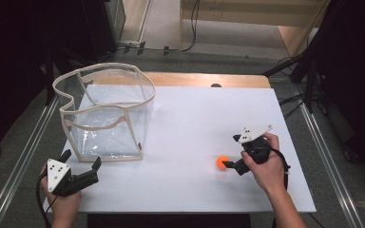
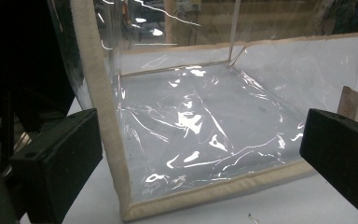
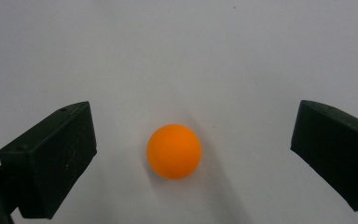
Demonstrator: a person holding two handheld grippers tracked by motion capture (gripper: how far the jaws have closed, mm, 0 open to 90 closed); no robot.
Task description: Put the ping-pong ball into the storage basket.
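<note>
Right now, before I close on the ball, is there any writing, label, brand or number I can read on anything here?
None: no readable text on the orange ball, the clear bag, the white table, or the right gripper and left gripper.

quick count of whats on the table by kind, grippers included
ball: 1, orange
clear bag: 1
grippers: 2, left and right
total: 4
</note>
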